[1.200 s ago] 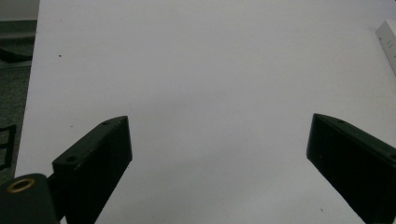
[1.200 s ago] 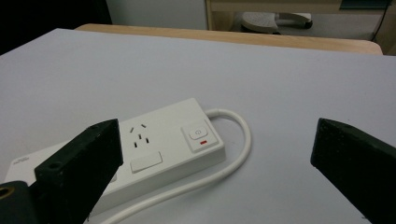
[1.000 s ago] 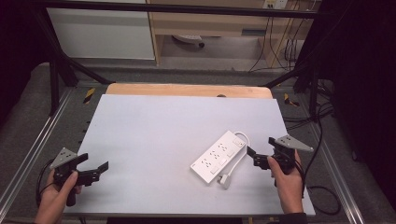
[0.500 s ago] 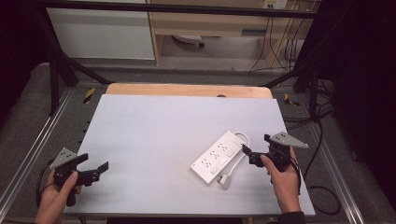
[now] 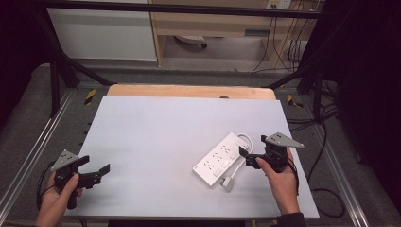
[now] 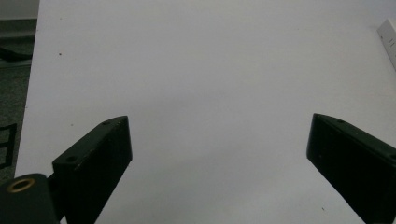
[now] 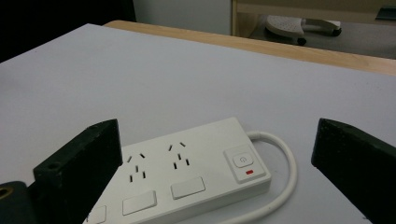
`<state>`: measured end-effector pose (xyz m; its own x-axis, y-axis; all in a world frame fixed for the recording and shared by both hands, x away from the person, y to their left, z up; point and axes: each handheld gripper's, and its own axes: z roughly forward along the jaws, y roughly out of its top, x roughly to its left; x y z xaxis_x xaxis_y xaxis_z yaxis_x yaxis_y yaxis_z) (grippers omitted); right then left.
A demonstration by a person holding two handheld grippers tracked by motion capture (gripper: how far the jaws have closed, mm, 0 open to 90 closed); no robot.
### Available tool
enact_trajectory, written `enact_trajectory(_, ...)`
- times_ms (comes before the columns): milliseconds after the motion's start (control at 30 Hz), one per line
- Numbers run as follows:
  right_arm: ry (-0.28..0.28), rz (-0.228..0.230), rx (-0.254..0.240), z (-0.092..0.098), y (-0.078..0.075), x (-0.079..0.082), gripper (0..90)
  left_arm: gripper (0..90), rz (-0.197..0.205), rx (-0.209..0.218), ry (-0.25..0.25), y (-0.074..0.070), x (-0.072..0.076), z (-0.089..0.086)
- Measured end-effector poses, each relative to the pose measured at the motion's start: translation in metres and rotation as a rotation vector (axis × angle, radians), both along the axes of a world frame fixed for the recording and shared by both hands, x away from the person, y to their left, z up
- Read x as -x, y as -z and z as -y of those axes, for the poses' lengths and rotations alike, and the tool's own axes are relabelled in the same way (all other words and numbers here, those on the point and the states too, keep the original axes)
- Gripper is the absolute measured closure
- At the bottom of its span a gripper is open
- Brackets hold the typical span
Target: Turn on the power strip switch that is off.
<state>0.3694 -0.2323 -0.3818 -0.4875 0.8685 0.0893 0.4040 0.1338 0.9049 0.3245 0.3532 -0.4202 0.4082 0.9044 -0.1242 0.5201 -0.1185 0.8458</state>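
power strip [image 6: 388, 35] cut off by right edge in left gripper view, its near end [image 7: 154, 205] cropped at bottom in right gripper view, plug [image 5: 228, 182] too small to tell

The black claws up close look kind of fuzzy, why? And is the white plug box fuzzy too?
Left gripper view: jaws soft because they sit close to the lens. Right gripper view: power strip fairly sharp, its red mark clear. High view: grainy, dark edges.

A white power strip [image 5: 221, 159] lay on the grey table [image 5: 161, 137] (cord looped), the right gripper [image 5: 249, 156] just beside it, jaws apart.
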Motion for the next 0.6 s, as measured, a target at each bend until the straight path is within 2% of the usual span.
enact_trajectory(600, -0.036, -0.018, 0.013, -0.011, 0.006, -0.003, 4.0, 6.8, 0.002, -0.001, 0.000, 0.000, 0.000, 0.000)
